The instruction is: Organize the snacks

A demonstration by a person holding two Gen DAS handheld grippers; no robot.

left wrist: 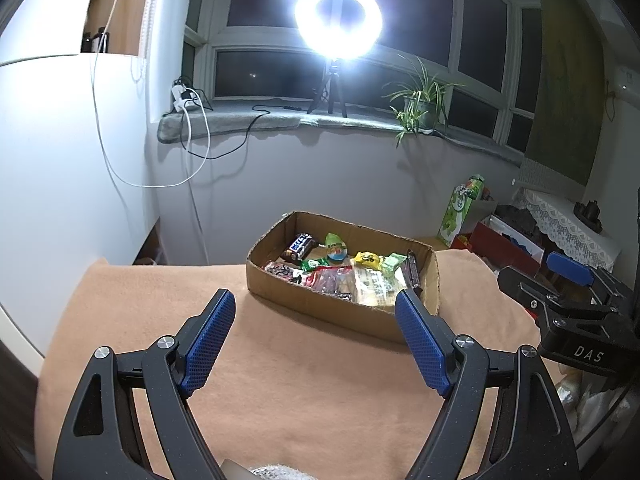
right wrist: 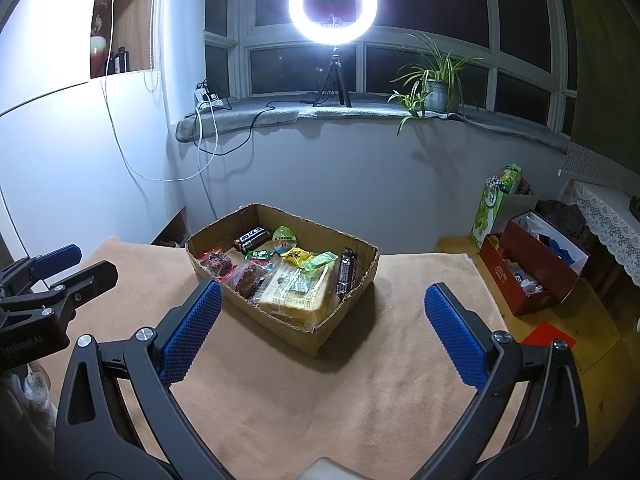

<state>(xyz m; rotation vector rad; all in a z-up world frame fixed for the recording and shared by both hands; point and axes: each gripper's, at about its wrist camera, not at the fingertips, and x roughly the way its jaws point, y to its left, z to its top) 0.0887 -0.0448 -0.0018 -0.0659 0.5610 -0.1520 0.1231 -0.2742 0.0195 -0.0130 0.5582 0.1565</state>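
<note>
Two grippers we are holding side by side above the tan cloth (right wrist: 360, 392): the left gripper (left wrist: 316, 300) and right gripper (right wrist: 322, 294) are both gaping wide, gripping nothing. Ahead of them the cardboard box (right wrist: 296, 330) is sitting on the cloth, holding the snacks (right wrist: 296, 280). Beyond, a ring light (right wrist: 333, 5) is glaring on the windowsill.

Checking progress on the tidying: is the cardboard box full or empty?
Partly full: the open brown cardboard box holds assorted wrapped snacks covering its floor, below the rim.
</note>
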